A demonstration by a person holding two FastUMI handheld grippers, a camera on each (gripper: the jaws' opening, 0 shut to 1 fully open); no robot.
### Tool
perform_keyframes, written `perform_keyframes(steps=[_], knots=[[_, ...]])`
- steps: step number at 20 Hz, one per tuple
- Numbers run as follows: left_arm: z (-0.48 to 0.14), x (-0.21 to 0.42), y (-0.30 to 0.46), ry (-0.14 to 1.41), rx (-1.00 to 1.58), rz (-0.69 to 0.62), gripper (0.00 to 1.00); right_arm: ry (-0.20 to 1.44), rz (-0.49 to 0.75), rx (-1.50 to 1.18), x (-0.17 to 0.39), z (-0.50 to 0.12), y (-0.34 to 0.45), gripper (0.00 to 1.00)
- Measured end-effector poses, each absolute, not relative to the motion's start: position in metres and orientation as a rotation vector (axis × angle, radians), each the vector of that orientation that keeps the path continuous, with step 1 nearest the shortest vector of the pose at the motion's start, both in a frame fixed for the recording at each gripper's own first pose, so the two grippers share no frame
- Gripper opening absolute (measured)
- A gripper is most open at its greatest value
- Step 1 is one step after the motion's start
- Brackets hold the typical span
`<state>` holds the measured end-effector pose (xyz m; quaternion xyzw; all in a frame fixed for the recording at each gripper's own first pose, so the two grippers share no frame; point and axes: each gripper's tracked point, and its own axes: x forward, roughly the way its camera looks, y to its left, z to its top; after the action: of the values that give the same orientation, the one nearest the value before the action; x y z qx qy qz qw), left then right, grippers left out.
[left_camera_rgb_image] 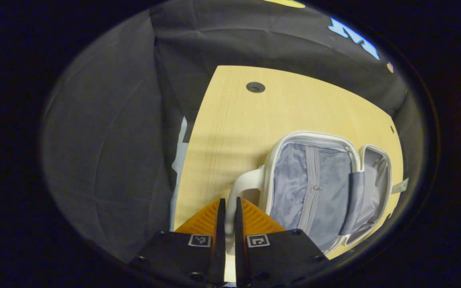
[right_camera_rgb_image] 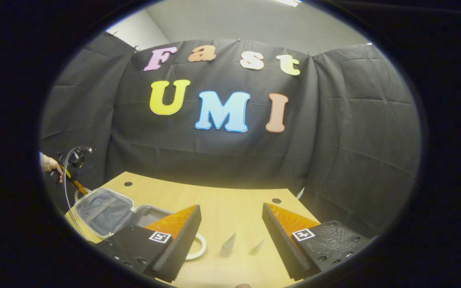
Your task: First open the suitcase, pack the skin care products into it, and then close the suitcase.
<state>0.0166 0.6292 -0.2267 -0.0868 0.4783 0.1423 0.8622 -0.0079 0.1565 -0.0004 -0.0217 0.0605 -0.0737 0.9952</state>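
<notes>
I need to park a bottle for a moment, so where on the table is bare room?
Bare wooden table lies between the open suitcase and the cable hole. In the right gripper view, wood is free beyond the two small tubes, toward the black cloth. It is crowded around the white ring beside the suitcase.

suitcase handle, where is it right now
In the left gripper view the suitcase handle sits low and central, pinched by the left tongs, left of the open suitcase.

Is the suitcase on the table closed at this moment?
No. In the left gripper view the suitcase lies open on the table, its grey lining showing, and the left claw grips its handle.
</notes>
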Motion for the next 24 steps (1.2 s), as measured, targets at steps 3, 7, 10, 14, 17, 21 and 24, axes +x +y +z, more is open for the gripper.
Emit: perform_keyframes(steps=[3, 7, 10, 14, 17, 21, 24], knots=[[-0.237, 0.013, 0.644, 0.990, -0.230, 0.332, 0.27, 0.130, -0.161, -0.046, -0.009, -0.003, 0.152, 0.93], [-0.232, 0.015, 0.653, 0.883, -0.225, 0.398, 0.45, 0.125, -0.177, -0.027, -0.011, -0.003, 0.142, 0.93], [-0.196, 0.016, 0.665, 0.711, -0.176, 0.487, 0.94, 0.122, -0.175, -0.024, -0.011, -0.005, 0.136, 0.93], [-0.134, 0.021, 0.631, 0.478, -0.146, 0.507, 0.99, 0.110, -0.157, -0.019, -0.013, -0.008, 0.126, 0.93], [-0.094, 0.025, 0.577, 0.346, -0.125, 0.462, 0.98, 0.106, -0.147, -0.018, -0.014, -0.011, 0.112, 0.93], [-0.057, 0.043, 0.458, 0.163, -0.031, 0.327, 0.98, 0.105, -0.144, 0.015, -0.018, -0.021, 0.084, 0.93], [-0.048, 0.056, 0.360, 0.117, -0.016, 0.198, 0.97, 0.113, -0.142, 0.019, -0.020, -0.029, 0.060, 0.93]])
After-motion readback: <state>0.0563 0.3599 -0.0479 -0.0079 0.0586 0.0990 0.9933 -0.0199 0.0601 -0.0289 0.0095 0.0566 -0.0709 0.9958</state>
